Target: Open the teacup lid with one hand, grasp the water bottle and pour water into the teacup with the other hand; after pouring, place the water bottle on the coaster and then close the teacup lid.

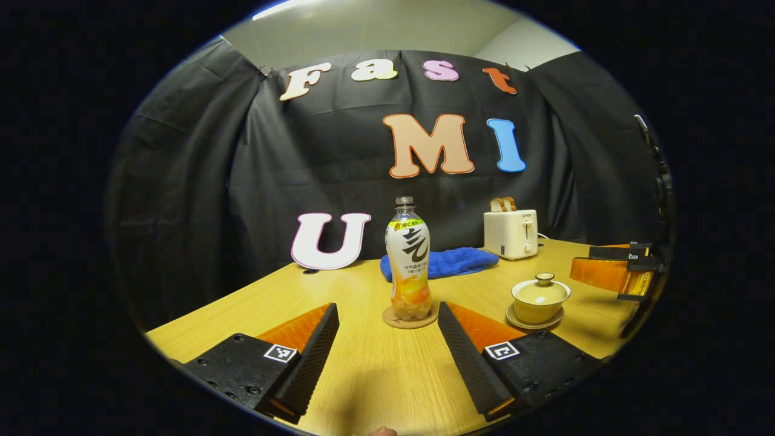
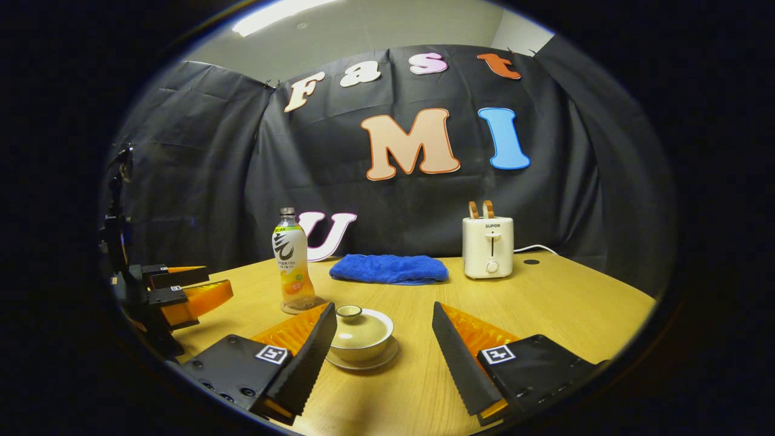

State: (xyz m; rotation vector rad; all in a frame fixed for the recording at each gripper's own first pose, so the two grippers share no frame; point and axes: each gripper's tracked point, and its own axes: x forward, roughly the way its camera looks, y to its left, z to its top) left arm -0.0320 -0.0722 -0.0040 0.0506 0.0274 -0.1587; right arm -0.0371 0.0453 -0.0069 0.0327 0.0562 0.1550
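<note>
Both hand-held grippers, the left hand-held gripper (image 1: 387,339) and the right hand-held gripper (image 2: 382,342), hover with fingers spread apart and empty above the desk (image 1: 375,375), where the water bottle (image 1: 408,260) stands upright on its coaster (image 1: 410,320) beside the lidded teacup (image 2: 361,330) on its saucer.

Pale wooden tabletop (image 2: 545,303). Folded blue terry towel (image 2: 389,268) lying flat near black cloth wall. Cream two-slot toaster (image 2: 488,246) upright just beside towel, two toast slices (image 2: 481,209) standing in slots, white cord (image 2: 535,247) trailing behind.
</note>
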